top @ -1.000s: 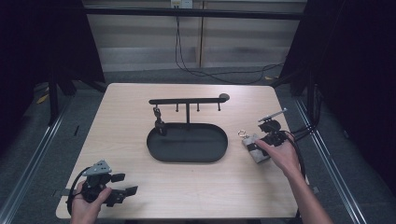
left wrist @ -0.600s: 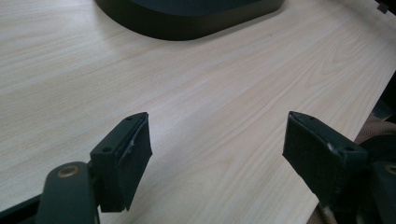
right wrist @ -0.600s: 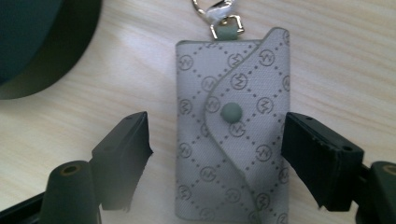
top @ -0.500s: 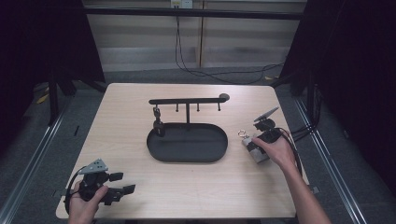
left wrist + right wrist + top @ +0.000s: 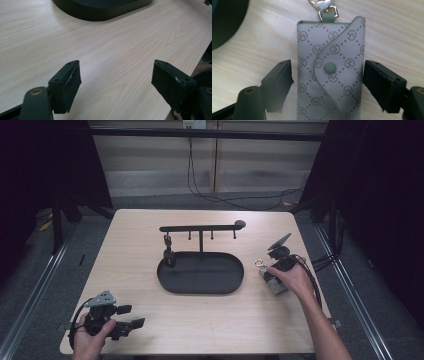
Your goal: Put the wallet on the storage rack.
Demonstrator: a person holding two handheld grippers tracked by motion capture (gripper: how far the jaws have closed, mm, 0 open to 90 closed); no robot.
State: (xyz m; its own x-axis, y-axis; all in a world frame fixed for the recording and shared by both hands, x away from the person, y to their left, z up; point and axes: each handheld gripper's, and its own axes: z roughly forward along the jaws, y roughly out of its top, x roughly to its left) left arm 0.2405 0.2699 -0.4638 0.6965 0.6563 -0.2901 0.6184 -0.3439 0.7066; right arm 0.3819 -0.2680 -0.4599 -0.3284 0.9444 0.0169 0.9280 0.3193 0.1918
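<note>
A grey patterned key pouch (image 5: pixel 329 75) with a snap button and a metal clasp (image 5: pixel 322 5) lies flat on the wooden table (image 5: pixel 125 250), right of the black oval tray (image 5: pixel 200 275). My right gripper (image 5: pixel 327 67) straddles the pouch (image 5: pixel 272 281). Its jaws have just been closing, and a thin gap still shows at the left pad (image 5: pixel 284 80). In the high view the right gripper (image 5: pixel 275 276) is under the person's hand. My left gripper (image 5: pixel 131 316) rests at the near left corner, jaws wide open (image 5: pixel 116 72) over bare wood.
A black rack with hooks (image 5: pixel 200 228) rises from the tray's back, and a small dark item (image 5: pixel 168 251) hangs from its left hook. The table's right edge (image 5: pixel 320 285) is close behind the right hand. Cables run over the floor beyond.
The right hand has shifted a little over the pouch and settled lower. The left hand has stayed where it was.
</note>
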